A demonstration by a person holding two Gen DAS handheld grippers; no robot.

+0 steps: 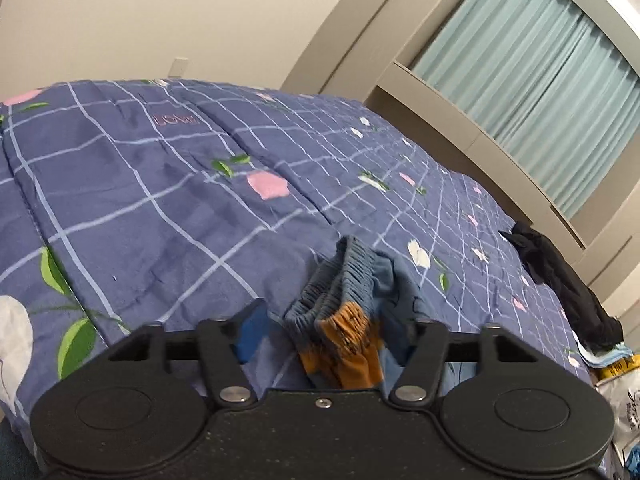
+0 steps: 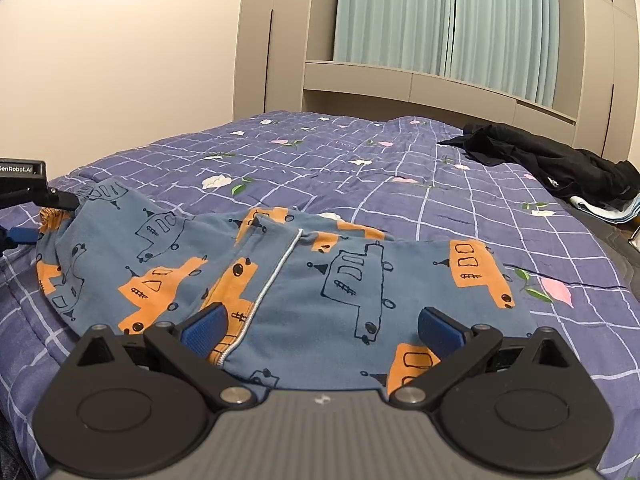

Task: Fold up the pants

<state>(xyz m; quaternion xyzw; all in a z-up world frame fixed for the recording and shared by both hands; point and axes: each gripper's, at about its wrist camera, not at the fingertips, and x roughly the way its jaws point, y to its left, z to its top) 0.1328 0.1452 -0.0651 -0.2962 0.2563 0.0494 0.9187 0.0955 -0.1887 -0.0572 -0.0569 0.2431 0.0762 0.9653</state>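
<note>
**Soft knit pants, waistband end in our left tongs**

Our left gripper (image 1: 320, 320) stands half-closed with the gathered elastic waistband (image 1: 340, 284) bunched between its jaws. The blue pad on one side shows a sliver of gap, so we cannot tell whether the pads truly pinch the cloth yet. From the right wrist view, that same gripper (image 2: 60, 216) sits at the far left edge of the garment, right at the orange-trimmed waist.

Our right gripper (image 2: 320, 328) is spread wide, its blue pads (image 2: 208, 324) hovering over the near edge of the cloth, one to each side of the silvery-white seam piping (image 2: 276, 272). Nothing is clamped there.

The blue-grey knit children's pants with orange and outlined vehicle prints (image 2: 304, 280) lie across the purple-blue checked floral bedspread (image 2: 360, 168), running sideways in front of the right gripper and roughly flat.

We judge them light, limp and stretchy: they will drape and sag from any single hold and will not keep an edge straight by themselves. The elastic waist is the thickest, surest place to pinch. At the other end we would take the hem or the doubled seam edge, both layers together.

A heap of dark clothing (image 2: 552, 160) lies well apart at the far right.
</note>
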